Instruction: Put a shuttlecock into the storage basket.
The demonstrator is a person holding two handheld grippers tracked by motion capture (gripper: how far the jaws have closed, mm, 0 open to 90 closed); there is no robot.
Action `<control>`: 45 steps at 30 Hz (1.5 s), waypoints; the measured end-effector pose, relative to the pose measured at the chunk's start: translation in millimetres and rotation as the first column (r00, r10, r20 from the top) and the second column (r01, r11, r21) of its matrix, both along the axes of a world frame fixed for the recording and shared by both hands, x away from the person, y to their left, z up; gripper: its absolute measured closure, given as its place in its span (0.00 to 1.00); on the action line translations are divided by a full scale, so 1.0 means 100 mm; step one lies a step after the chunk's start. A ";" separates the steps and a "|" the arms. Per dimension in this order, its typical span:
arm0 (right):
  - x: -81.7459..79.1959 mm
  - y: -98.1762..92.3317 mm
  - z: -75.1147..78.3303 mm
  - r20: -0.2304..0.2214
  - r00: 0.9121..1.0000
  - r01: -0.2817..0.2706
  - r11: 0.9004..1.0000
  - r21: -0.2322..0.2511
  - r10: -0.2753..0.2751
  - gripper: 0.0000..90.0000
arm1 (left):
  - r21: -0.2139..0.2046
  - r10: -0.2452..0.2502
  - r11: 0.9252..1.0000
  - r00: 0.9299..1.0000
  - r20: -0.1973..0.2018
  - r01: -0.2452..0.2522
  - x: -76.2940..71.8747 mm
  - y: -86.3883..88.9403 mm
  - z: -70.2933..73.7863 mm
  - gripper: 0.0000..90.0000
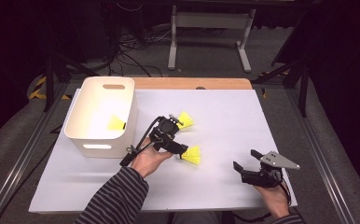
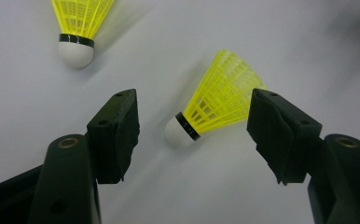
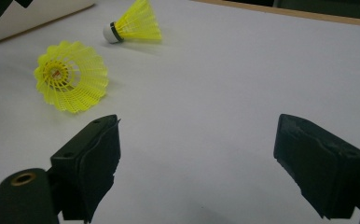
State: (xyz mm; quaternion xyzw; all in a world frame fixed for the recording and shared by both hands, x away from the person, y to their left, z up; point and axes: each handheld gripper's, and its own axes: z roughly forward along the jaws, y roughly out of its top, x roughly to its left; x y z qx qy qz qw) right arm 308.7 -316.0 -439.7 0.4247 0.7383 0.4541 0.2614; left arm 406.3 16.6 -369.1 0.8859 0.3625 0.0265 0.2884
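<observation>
A white sheet (image 1: 225,121) covers the table, leaving a strip of the wooden tabletop (image 1: 192,83) bare along its far edge. Beyond that edge lies grey carpeted floor (image 1: 206,51), where a white metal stand (image 1: 211,28) rests with black cables (image 1: 131,46) tangled to its left. Yellow-and-black hazard tape (image 1: 40,87) marks the floor left of the table. The surrounding room is dark.

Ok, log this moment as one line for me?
left gripper: open, fingers either side of near shuttlecock, not touching | right gripper: open, nothing between | far shuttlecock: on table | third shuttlecock: in bin
</observation>
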 end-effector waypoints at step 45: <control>0.00 -0.01 0.00 0.000 1.000 0.000 1.000 0.002 0.000 0.16 | 0.027 -0.043 0.999 0.999 -0.031 0.044 -0.01 -0.44 -0.11 0.36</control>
